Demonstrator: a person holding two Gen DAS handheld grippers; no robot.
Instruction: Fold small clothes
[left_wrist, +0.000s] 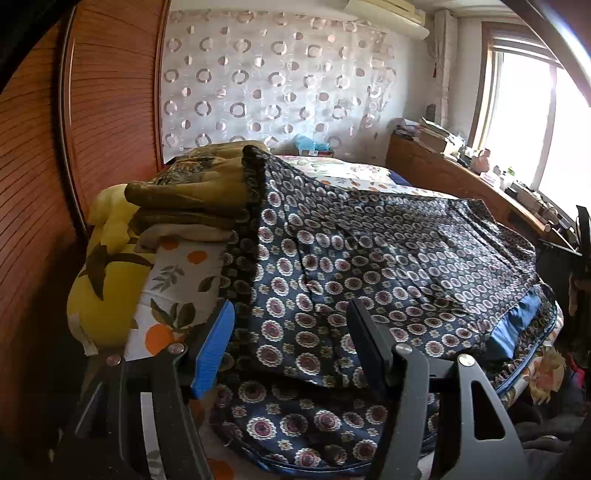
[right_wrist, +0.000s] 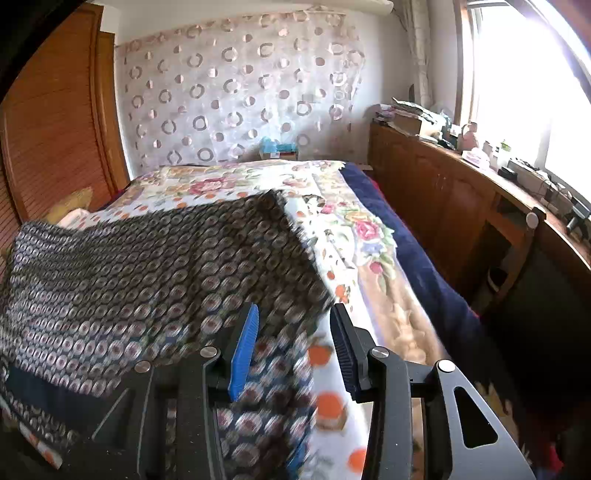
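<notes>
A dark blue garment with a round medallion print (left_wrist: 369, 251) lies spread over the bed, one side draped up against a pile of folded bedding (left_wrist: 184, 192). It also fills the left half of the right wrist view (right_wrist: 147, 258). My left gripper (left_wrist: 291, 332) is open, with the cloth's near edge between and under its fingers. My right gripper (right_wrist: 295, 332) is open at the garment's right near edge, its fingers astride the cloth; that part of the view is blurred. Neither gripper pinches the cloth.
The bed has a floral and orange-print cover (right_wrist: 332, 206) over a dark blue blanket (right_wrist: 417, 258). A yellow pillow (left_wrist: 107, 266) sits at the left. A wooden wardrobe (left_wrist: 92, 110) stands left, and a cluttered wooden cabinet (right_wrist: 443, 192) under the window stands right.
</notes>
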